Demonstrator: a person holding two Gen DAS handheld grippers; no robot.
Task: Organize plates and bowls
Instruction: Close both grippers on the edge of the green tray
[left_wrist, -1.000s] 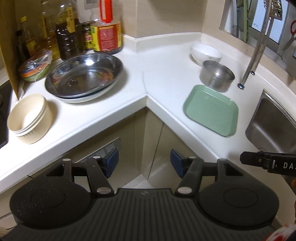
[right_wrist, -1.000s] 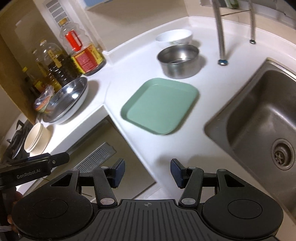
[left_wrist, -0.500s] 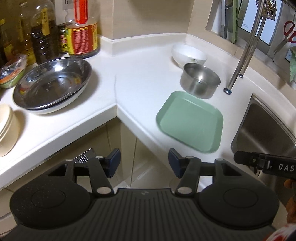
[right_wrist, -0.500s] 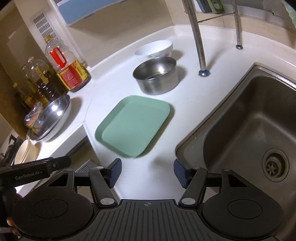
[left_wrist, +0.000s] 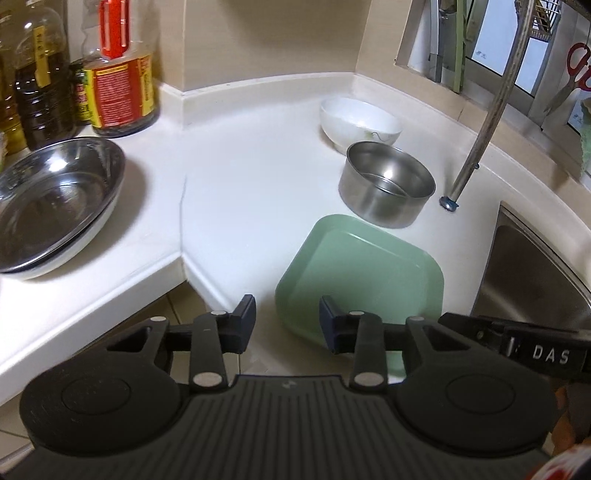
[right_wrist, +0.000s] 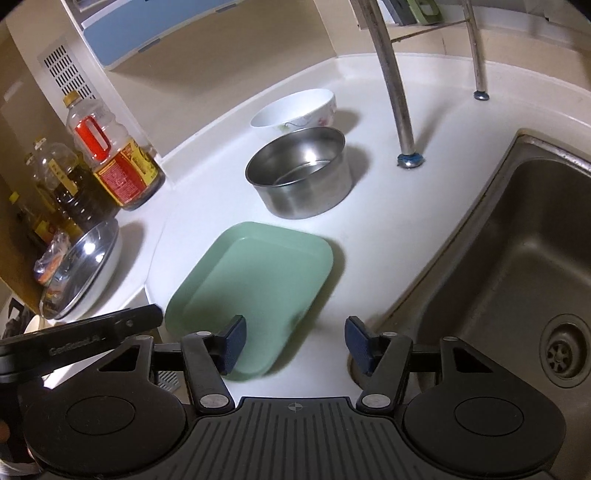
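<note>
Here both tongs, left tongs (left_wrist: 287, 325) and right tongs (right_wrist: 293, 345), hover spread apart, empty, over the green plate (right_wrist: 255, 284).

Green square plate (left_wrist: 360, 273) lies flat at the counter's front edge. Steel bowl (left_wrist: 386, 194) stands upright just behind it; white ceramic bowl (left_wrist: 360, 123) behind that. Shallow steel dish (left_wrist: 55, 199) rests nested in a white dish, well apart leftward.

Warm indoor light falls from above; the white surface (left_wrist: 258, 192) glares softly, and the steel bowl (right_wrist: 299, 173) carries bright glints. Bowls cast soft shadows. Fisheye bending curves both views' edges (dark corners in the right wrist view), with slight blur.
</note>
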